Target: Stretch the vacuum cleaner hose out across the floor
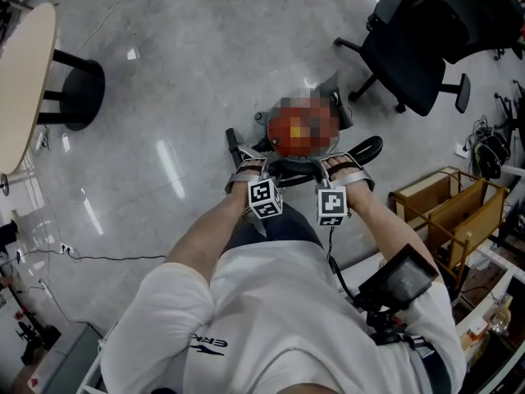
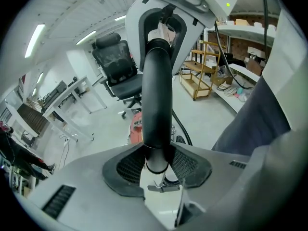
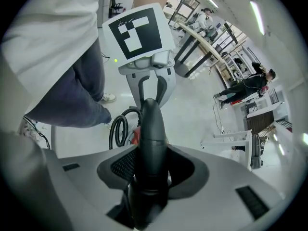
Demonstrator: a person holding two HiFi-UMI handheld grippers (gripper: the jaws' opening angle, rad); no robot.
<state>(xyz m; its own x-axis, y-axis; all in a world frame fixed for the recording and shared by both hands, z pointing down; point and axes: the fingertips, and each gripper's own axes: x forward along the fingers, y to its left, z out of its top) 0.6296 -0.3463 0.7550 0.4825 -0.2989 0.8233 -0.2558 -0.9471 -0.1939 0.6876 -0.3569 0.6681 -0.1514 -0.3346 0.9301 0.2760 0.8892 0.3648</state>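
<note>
I am clamping the left gripper and right gripper on the hose wand, just above the vacuum cleaner. Its long axis is running crosswise, both hands equally near.

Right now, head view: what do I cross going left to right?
table → left tool → right tool → wooden rack
</note>
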